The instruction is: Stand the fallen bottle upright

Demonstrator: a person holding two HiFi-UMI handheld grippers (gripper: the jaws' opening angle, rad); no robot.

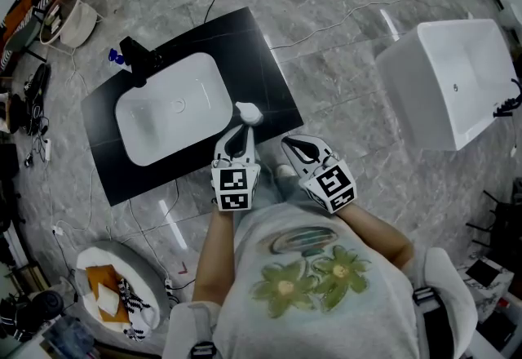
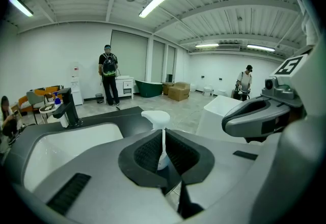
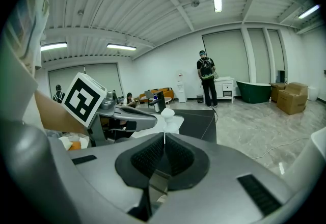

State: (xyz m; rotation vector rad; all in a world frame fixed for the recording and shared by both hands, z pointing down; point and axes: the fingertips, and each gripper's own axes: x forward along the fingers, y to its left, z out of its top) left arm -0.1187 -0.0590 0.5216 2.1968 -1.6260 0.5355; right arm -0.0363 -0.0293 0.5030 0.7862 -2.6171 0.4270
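Desk: Where is the bottle (image 1: 249, 113), and which way does it point?

Photographer: Upright on the black tabletop (image 1: 273, 76), close to the edge nearest the person and toward that edge's right-hand corner, just beside the white sink basin (image 1: 163, 133). Its long axis runs vertical — base on the tabletop, white pump head (image 2: 155, 116) on top, pointing up.

Desk: And the two grippers?

Photographer: The left gripper (image 2: 163, 137) aims at the bottle from the near side, tilted downward, jaws drawn together to a thin slit. The bottle's white shows through that slit, the pump head rising above the tips. The tips sit right at the bottle, but whether they touch it cannot be made out. The right gripper (image 3: 164, 139) hangs just to the right, short of the tabletop's edge — jaws likewise pressed together, nothing between them, apart from the bottle.
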